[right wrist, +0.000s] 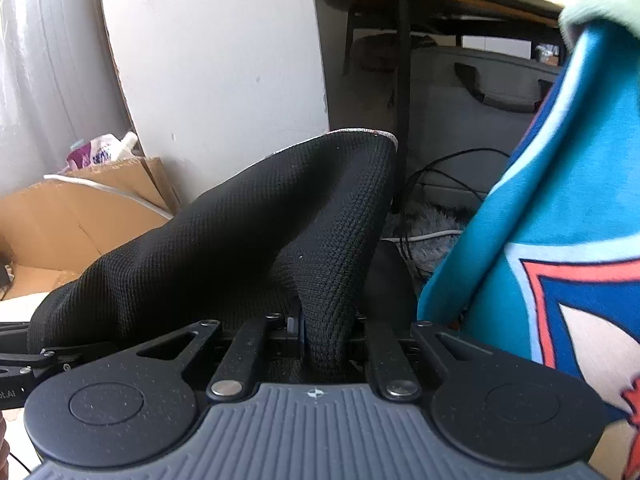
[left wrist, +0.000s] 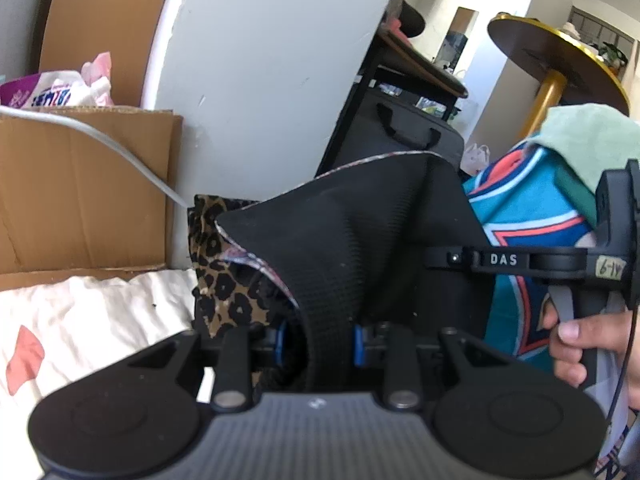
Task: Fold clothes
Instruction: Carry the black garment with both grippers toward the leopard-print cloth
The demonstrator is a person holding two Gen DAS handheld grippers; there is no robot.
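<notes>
A black knit garment (left wrist: 360, 236) with a speckled light hem is held up in the air between both tools. My left gripper (left wrist: 320, 340) is shut on a bunched fold of it, with blue pads either side. In the right wrist view the same black garment (right wrist: 248, 240) rises as a ridge, and my right gripper (right wrist: 316, 332) is shut on its lower fold. The right gripper's body (left wrist: 560, 260) and a hand (left wrist: 580, 344) on its handle show at the right of the left wrist view. A leopard-print cloth (left wrist: 224, 280) lies behind the black garment.
A white sheet (left wrist: 92, 312) with a red patch covers the surface below. Cardboard boxes (left wrist: 80, 192) and a white panel (left wrist: 260, 60) stand behind. A teal, orange and blue garment (right wrist: 560, 200) hangs at the right. A dark case (right wrist: 472, 112) sits under a desk, with cables on the floor.
</notes>
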